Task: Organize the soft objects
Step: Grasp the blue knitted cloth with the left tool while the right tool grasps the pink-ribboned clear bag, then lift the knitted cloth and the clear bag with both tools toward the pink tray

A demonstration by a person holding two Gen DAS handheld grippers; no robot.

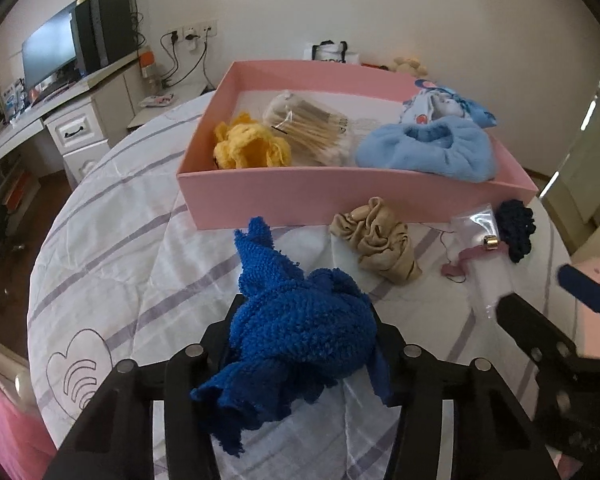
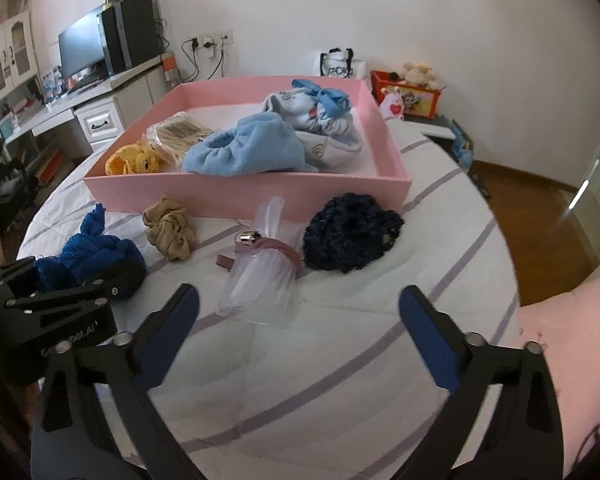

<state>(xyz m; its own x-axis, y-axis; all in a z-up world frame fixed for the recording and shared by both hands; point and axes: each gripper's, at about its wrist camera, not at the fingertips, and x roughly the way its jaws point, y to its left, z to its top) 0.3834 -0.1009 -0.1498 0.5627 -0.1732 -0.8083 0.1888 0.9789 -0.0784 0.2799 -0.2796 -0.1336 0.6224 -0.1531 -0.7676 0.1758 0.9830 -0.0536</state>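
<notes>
My left gripper [image 1: 304,336] is shut on a royal-blue fuzzy cloth [image 1: 300,320], held just above the striped bedsheet; it also shows in the right wrist view [image 2: 96,256]. My right gripper [image 2: 300,308] is open and empty, low over the sheet, in front of a clear plastic pouch with a pink strap [image 2: 260,276]. A tan scrunchie [image 1: 380,240] and a dark navy knitted piece [image 2: 350,236] lie before the pink box [image 1: 300,200]. The box holds a yellow knit item [image 1: 252,148], a bag of cotton swabs [image 1: 312,128], a light-blue fleece piece [image 1: 432,148] and patterned cloths [image 2: 316,112].
The round bed surface [image 2: 340,380] drops off to wood floor at the right [image 2: 532,200]. A desk with monitor and speakers [image 2: 100,44] stands at the far left. A toy box and plush toys [image 2: 412,92] sit by the far wall. A pink pillow [image 2: 580,340] lies at the right.
</notes>
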